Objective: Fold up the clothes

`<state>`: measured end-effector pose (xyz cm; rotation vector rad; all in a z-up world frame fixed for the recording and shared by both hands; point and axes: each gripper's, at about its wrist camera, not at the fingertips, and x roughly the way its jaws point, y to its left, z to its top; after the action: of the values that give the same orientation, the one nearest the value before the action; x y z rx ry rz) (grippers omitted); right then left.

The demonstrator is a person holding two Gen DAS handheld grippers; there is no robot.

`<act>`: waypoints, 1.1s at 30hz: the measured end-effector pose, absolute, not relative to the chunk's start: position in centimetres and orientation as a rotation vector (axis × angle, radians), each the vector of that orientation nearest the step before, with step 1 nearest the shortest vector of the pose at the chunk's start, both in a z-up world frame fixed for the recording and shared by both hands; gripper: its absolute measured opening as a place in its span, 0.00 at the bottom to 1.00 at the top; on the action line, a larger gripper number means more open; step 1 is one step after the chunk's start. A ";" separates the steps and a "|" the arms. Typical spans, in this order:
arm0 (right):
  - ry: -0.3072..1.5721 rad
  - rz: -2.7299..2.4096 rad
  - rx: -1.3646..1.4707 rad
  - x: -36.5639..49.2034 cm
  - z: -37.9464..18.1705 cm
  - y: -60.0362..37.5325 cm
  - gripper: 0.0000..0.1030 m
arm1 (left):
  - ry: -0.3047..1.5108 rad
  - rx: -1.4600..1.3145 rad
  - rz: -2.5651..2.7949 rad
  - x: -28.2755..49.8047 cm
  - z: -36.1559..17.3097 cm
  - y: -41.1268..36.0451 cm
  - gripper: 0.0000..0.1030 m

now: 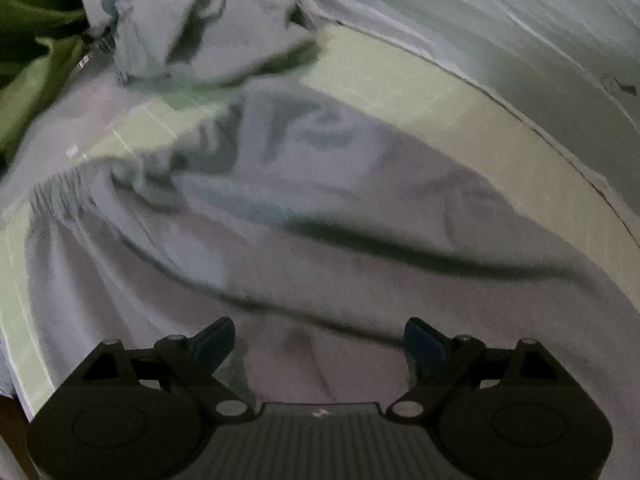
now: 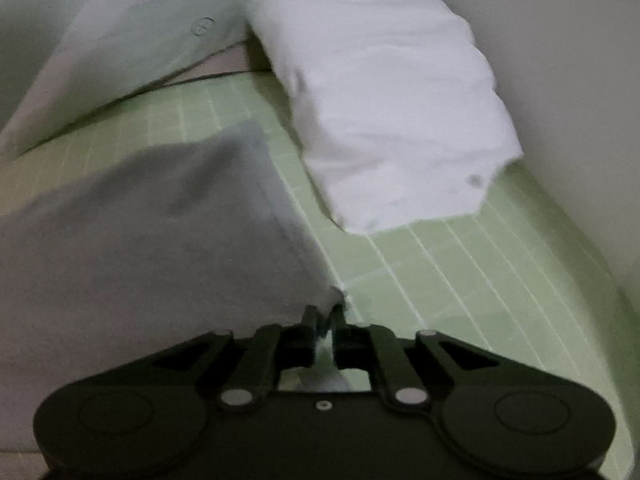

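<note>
the right hand-held gripper [image 2: 325, 316] has its two fingers pressed together on the near corner of the grey cloth [image 2: 152, 232]. a little tuft of the cloth pokes up between the fingers. from that corner the grey cloth spreads away to the left and forward over the green mat [image 2: 460, 280]. so the cloth lies left of this gripper, and its long side seems to run away from the camera.

the left hand-held gripper [image 1: 319, 340] has its fingers wide apart and holds nothing. it hangs just over the middle of the same grey cloth [image 1: 320, 240]. the cloth lies right under and in front of it, with a long dark crease running across from left to right. a gathered, stretchy edge shows at the far left, so it may be shorts or pants, but i cannot be sure.

the right one has the hold, so i think the left one must come down on the cloth next to help fold it.

farther off, i count one white folded cloth [image 2: 392, 112] past the grey one in the right view. in the left view there is one crumpled grey piece [image 1: 208, 32] and some green cloth [image 1: 36, 60] at the far left. a pale sheet [image 1: 500, 32] lies behind it all.

two grippers, one cloth being folded.
</note>
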<state>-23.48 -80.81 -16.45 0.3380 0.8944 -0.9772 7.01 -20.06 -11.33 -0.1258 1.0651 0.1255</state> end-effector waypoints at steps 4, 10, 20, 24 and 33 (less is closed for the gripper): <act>0.830 -1.009 0.348 -23.2 -15.4 -80.2 0.62 | 1.008 -0.146 0.173 9.8 -10.4 -18.1 0.89; 0.841 -0.950 0.276 -19.9 -14.1 -79.1 0.66 | 0.888 -0.098 0.218 15.7 -9.4 -14.7 0.86; 0.874 -0.928 0.221 -18.5 -12.6 -72.1 0.66 | 0.927 -0.062 0.242 21.4 -11.9 -7.3 0.55; 0.907 -0.919 0.233 -18.1 -12.9 -67.7 0.66 | 0.934 -0.025 0.081 20.2 -13.2 -7.8 0.54; 0.966 -0.847 0.237 -16.8 -12.8 -54.7 0.66 | 0.958 0.005 -0.212 18.6 -13.9 -8.3 0.55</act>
<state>-16.81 -54.68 -12.84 0.2368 0.9658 -0.8469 18.64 -8.28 -13.87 0.0048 0.9575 -0.2118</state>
